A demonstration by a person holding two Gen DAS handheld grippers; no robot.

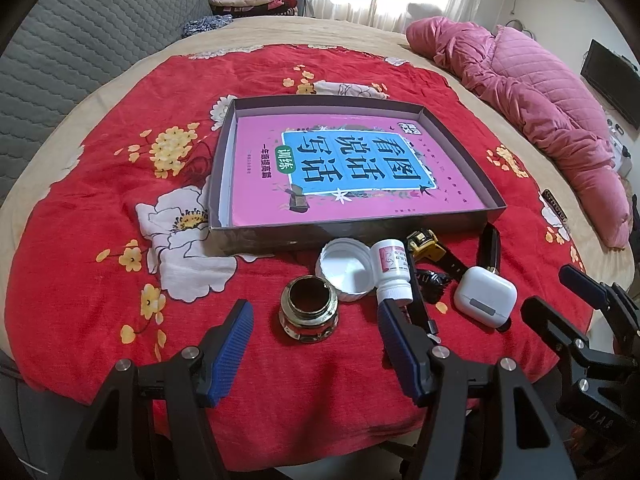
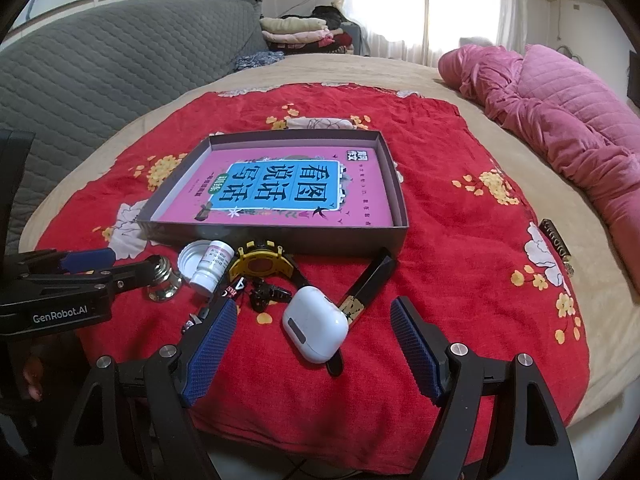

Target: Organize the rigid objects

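Left tongs spread around glass jar; right tongs spread around white earbud case, both on red bedspread before open box.

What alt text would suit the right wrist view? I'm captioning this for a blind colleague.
The open right gripper hovers over a white earbud case on a red floral blanket. Beyond lie a yellow-and-black watch, a small white pill bottle, a white lid and a shallow grey box lined with a pink book.
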